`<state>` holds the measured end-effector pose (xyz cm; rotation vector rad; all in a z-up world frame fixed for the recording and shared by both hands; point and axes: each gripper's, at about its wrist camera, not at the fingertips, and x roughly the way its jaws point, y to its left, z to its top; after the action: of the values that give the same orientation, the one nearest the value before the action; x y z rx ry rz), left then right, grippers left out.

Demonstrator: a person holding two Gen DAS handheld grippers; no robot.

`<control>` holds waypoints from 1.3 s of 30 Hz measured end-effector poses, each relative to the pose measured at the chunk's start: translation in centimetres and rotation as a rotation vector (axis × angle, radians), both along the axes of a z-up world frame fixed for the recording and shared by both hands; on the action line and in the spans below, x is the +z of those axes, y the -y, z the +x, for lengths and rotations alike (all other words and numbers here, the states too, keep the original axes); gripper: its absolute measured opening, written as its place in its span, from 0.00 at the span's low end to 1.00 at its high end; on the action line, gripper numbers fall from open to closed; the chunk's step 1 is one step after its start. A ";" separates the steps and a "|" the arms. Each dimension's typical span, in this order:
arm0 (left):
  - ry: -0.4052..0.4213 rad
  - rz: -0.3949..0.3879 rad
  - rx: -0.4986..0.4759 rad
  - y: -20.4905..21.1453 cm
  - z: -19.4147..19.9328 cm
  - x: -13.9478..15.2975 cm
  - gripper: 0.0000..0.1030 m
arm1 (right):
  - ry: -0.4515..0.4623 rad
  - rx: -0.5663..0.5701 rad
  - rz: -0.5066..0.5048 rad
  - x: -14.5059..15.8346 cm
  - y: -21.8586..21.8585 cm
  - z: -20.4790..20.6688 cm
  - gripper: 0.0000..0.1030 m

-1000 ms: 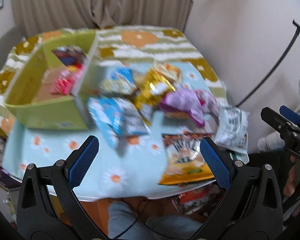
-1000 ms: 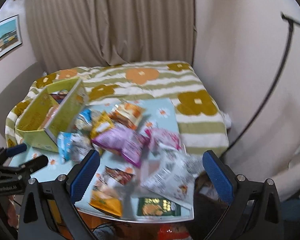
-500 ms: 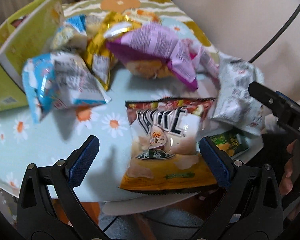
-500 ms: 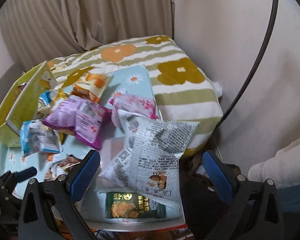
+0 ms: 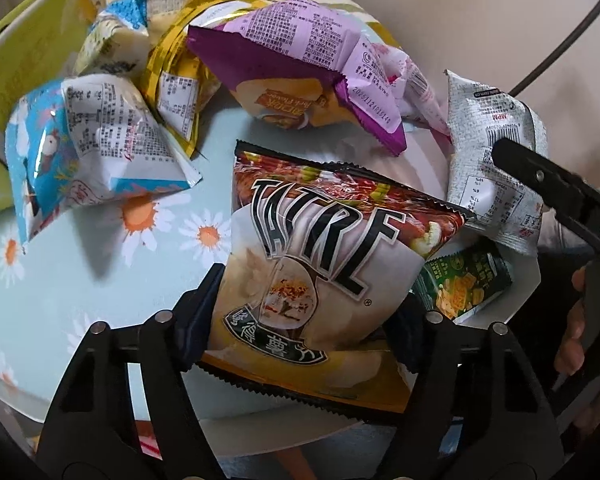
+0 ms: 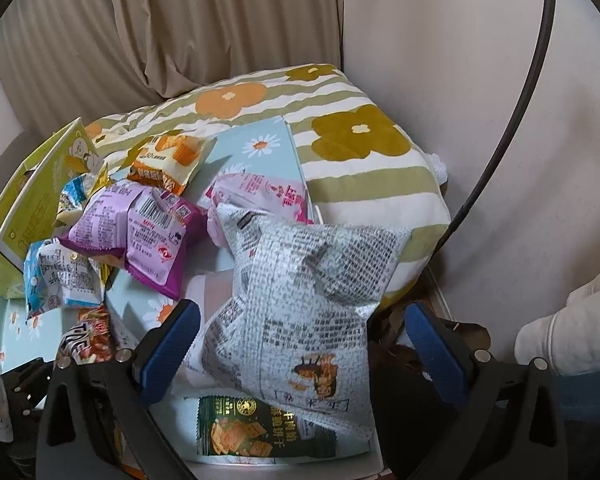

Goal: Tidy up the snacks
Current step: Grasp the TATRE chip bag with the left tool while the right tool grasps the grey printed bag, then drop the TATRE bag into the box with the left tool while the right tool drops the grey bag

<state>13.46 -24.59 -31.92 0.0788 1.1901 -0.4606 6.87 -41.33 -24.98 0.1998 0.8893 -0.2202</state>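
My left gripper (image 5: 302, 326) is closing on the brown and orange chip bag (image 5: 320, 256). Both pads press on the bag's lower sides at the table's near edge. That bag also shows at the left of the right wrist view (image 6: 86, 334). My right gripper (image 6: 300, 350) is open around a silver-white printed bag (image 6: 308, 304); its left pad is close to the bag, its right pad stands apart. A green cracker packet (image 6: 260, 428) lies flat under the white bag. The yellow-green box (image 6: 28, 208) stands at the far left.
A purple bag (image 5: 296, 64), a gold bag (image 5: 176, 80) and a blue bag (image 5: 80, 152) are piled on the daisy tablecloth (image 5: 100, 280). A pink bag (image 6: 260, 192) and an orange packet (image 6: 168, 164) lie farther back. Behind is a flowered bed cover (image 6: 360, 140).
Both grippers came down close to the table edge. The left jaws closed from wide open onto the chip bag. The right gripper settled around the white bag and stayed open.
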 end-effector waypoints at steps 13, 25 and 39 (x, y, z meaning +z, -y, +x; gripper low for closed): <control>0.021 0.008 0.020 -2.0 0.2 2.5 0.65 | -0.008 0.028 -0.092 -0.7 -1.1 1.4 0.73; 0.085 -0.010 0.053 -3.3 -0.9 7.0 0.65 | 0.020 0.103 -0.144 0.7 -2.2 0.8 0.50; 0.272 -0.054 0.168 -8.6 -2.9 18.5 0.65 | 0.182 0.235 -0.054 10.6 -4.9 -0.4 0.50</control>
<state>10.55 -15.96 -13.45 -0.0056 0.9077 -0.3227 6.48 -36.40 -14.43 0.0625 0.7179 -0.0073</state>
